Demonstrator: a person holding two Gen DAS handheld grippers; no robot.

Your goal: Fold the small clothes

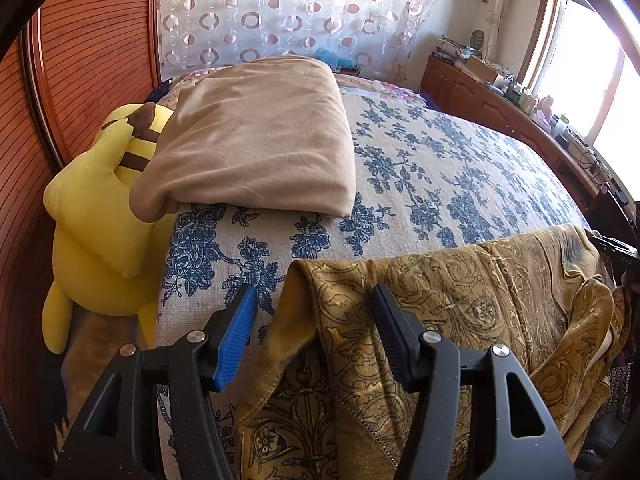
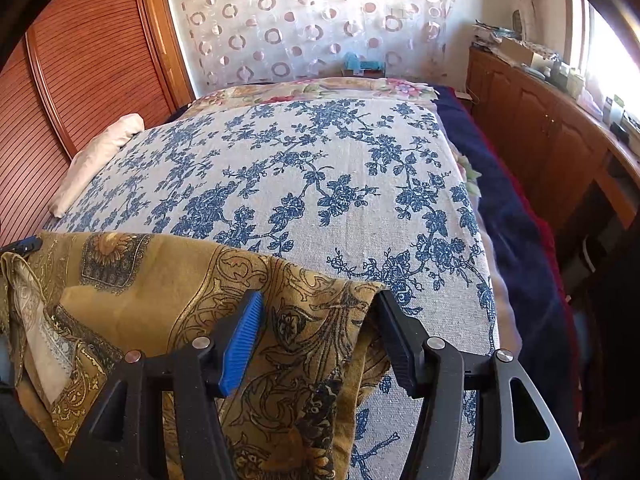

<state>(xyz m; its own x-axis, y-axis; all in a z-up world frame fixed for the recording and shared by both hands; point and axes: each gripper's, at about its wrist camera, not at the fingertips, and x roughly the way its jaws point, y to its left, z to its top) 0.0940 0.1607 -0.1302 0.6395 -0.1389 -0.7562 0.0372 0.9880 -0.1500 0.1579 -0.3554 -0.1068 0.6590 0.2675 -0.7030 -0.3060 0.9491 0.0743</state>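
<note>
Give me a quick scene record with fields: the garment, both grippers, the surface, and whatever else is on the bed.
garment: gold patterned cloth, draped over the near bed edge
left gripper: open, fingers astride the cloth's left fold
right gripper: open, fingers astride the cloth's right corner
surface: blue floral bedspread
other items: folded beige blanket; yellow plush toy at the bed's left side

You are looking at a mustard-gold garment printed with dark scrolling paisley lines, lying over a cream bedspread that is showing blue flower sprigs. Your left gripper and right gripper are each showing black fingers, one pad ribbed bright blue. Beyond, a plain tan folded blanket is sitting beside a yellow plush toy with brown stripes, under a sheer white curtain dotted with mauve rings.
</note>
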